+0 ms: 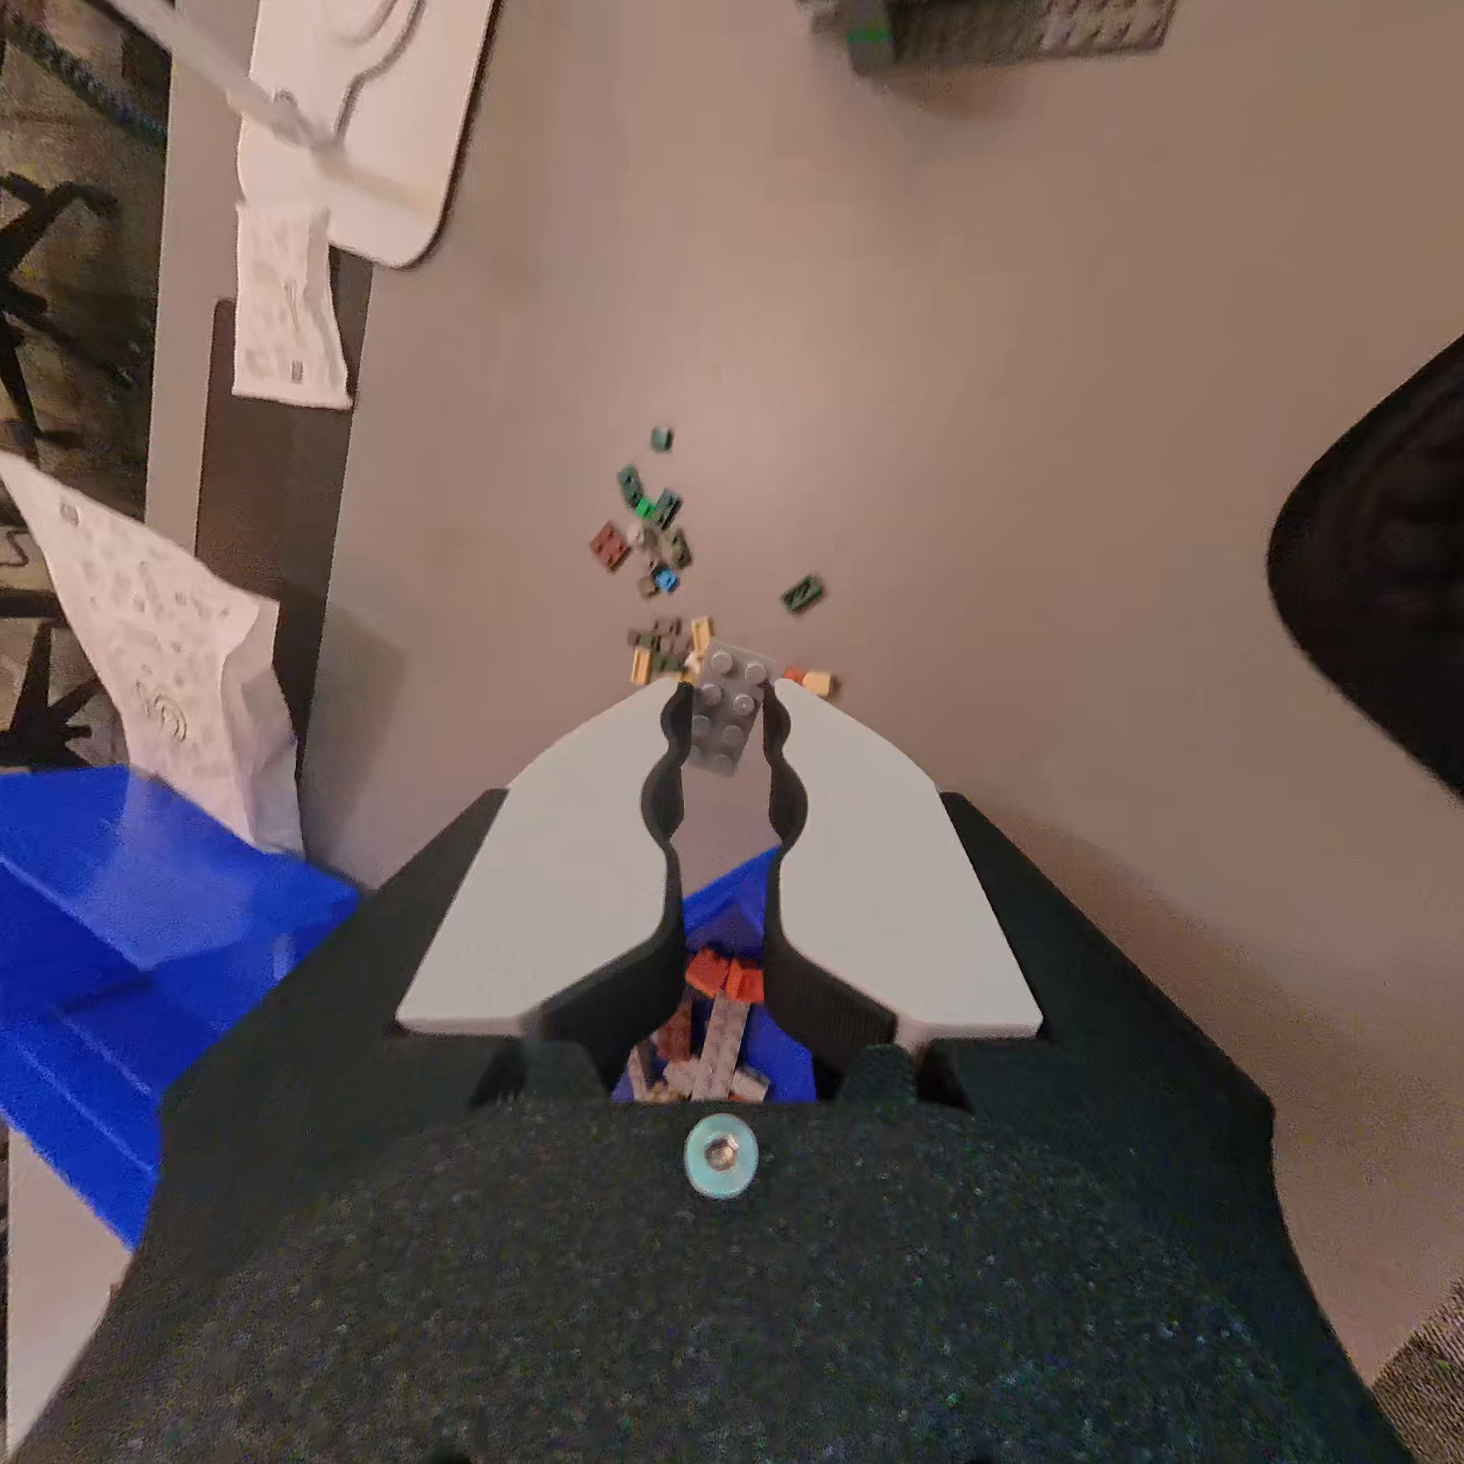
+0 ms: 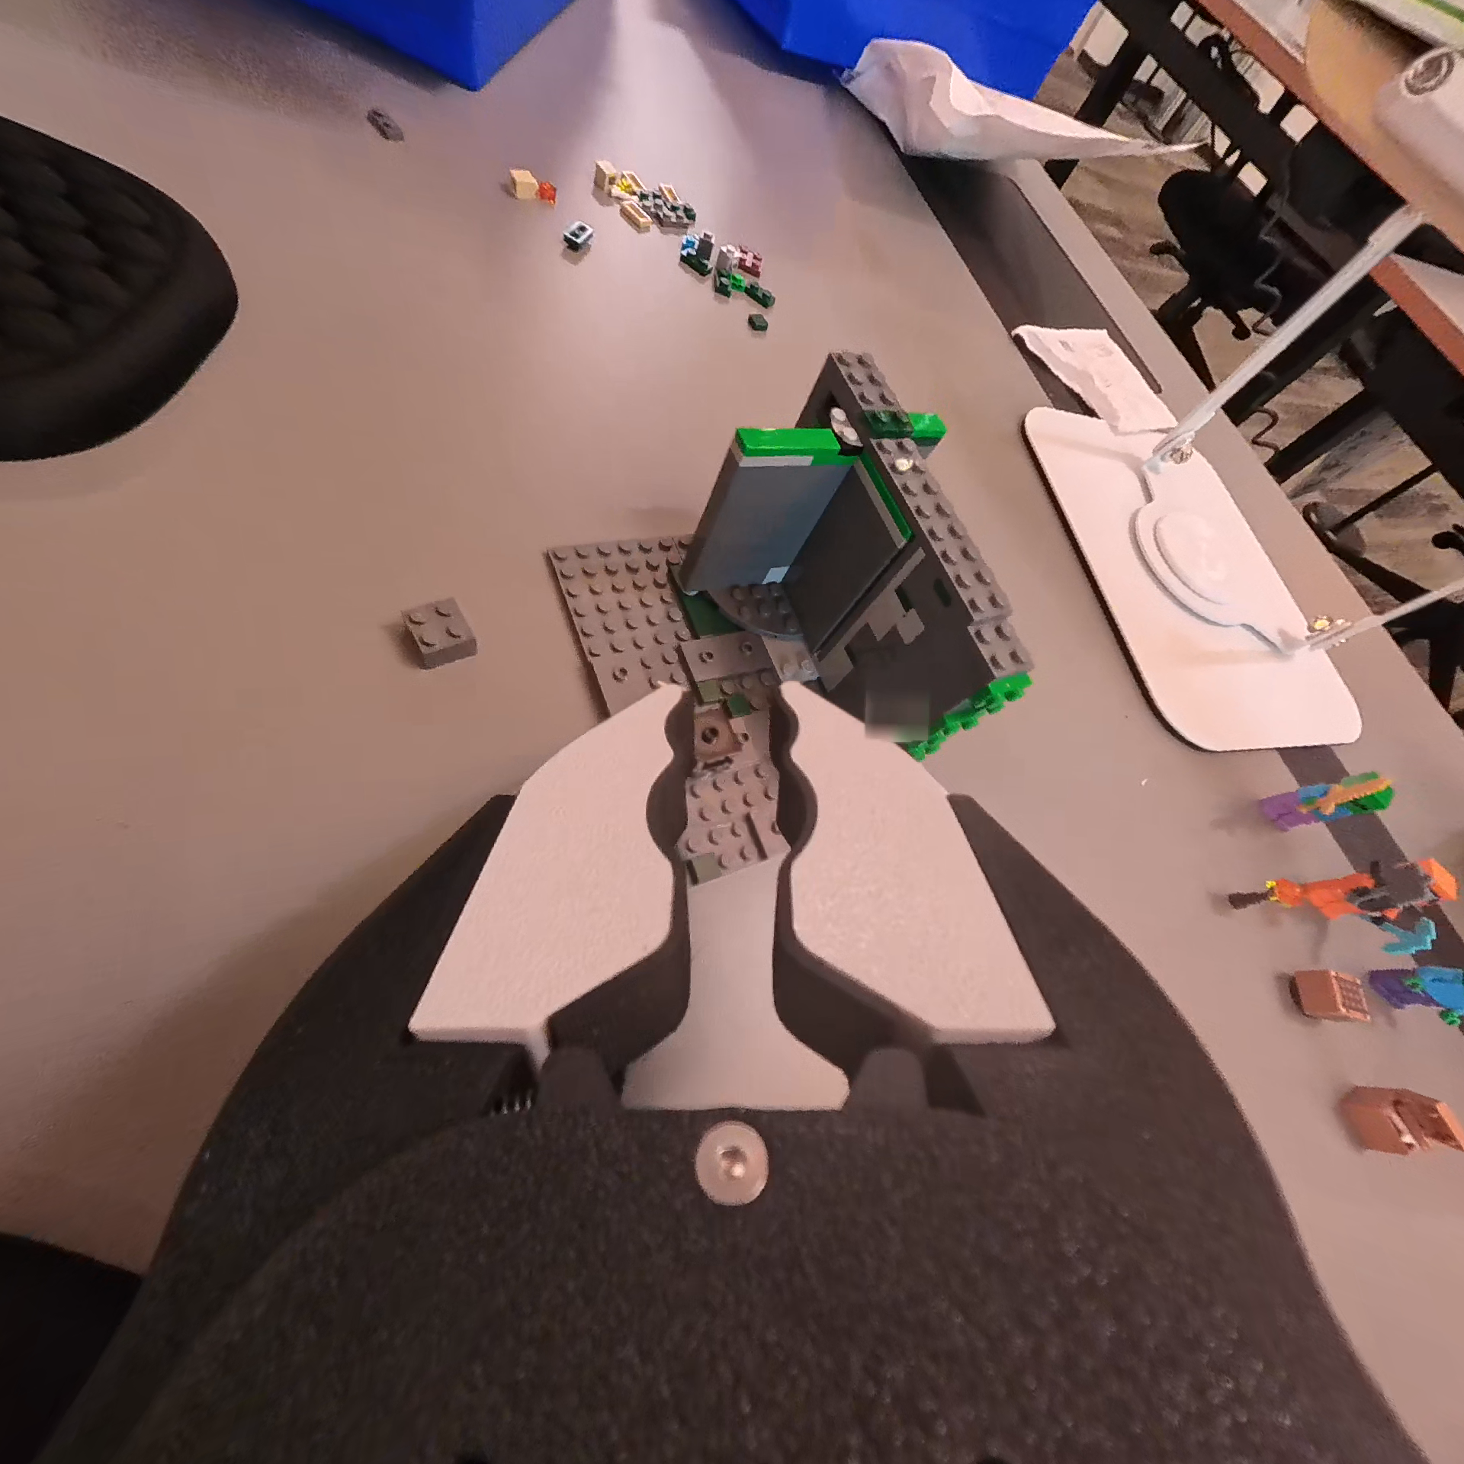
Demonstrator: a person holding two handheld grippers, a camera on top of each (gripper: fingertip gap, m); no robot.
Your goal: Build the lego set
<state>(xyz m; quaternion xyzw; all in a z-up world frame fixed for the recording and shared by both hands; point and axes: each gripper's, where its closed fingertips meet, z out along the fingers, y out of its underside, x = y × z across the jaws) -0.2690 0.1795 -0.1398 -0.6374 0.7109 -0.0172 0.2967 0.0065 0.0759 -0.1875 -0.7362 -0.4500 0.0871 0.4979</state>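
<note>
My left gripper is shut on a grey two-by-four brick, held at its fingertips above the table. Beyond it lies a scatter of small loose pieces, which also shows in the right wrist view. The part-built model, grey and dark grey with green edges, stands on a grey baseplate. My right gripper is closed around the model's front grey plate section. A loose grey two-by-two brick lies left of the baseplate.
A blue bin and a second one holding bricks sit under my left gripper. A white paper bag, a white stand base, a black chair part, minifigures and brown pieces lie around the table. About 30 cm separates my left fingertips from my right.
</note>
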